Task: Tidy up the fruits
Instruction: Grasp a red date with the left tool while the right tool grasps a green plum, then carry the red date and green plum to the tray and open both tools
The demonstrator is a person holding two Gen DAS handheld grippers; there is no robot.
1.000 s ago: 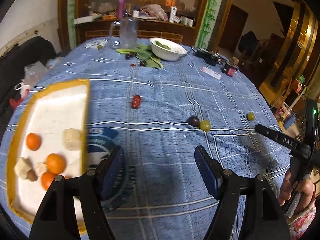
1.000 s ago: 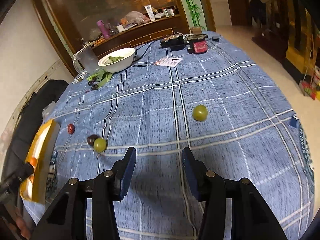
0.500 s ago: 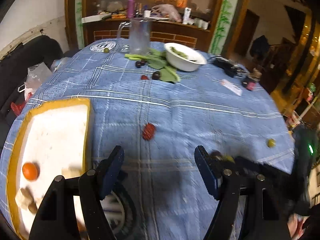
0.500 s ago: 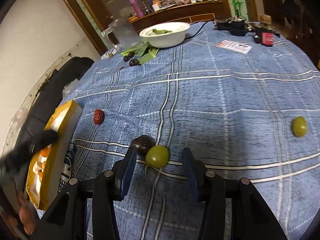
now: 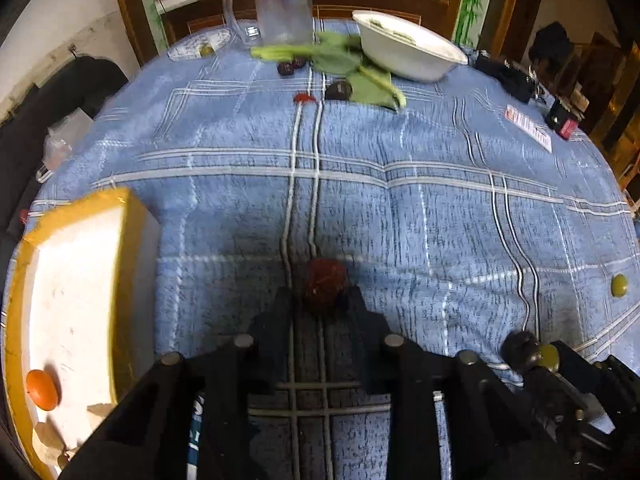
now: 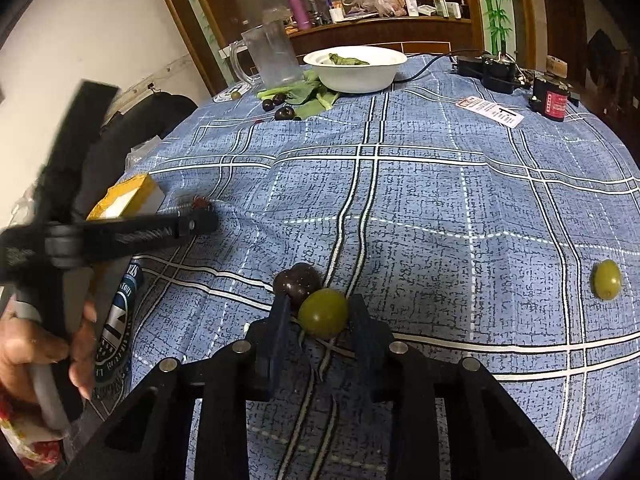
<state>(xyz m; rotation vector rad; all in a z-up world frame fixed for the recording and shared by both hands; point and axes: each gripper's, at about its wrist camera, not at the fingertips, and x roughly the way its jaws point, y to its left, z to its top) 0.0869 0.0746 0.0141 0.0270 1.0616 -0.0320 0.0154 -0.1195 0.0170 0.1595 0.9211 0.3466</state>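
Bare blue tablecloth (image 5: 400, 216) mid-table; yellow-rimmed tray (image 5: 136, 240) left, white bowl (image 5: 408, 50) and pitcher (image 5: 284, 0) far edge.

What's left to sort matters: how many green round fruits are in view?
3. One green fruit sits between the right gripper's fingers, against a dark fruit. A second lies alone further right on the tablecloth. A third lies far back beside the glass pitcher. Leaves may hide others.

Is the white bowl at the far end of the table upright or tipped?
Upright: the white bowl sits level on the tablecloth, rim up, green leaves inside.
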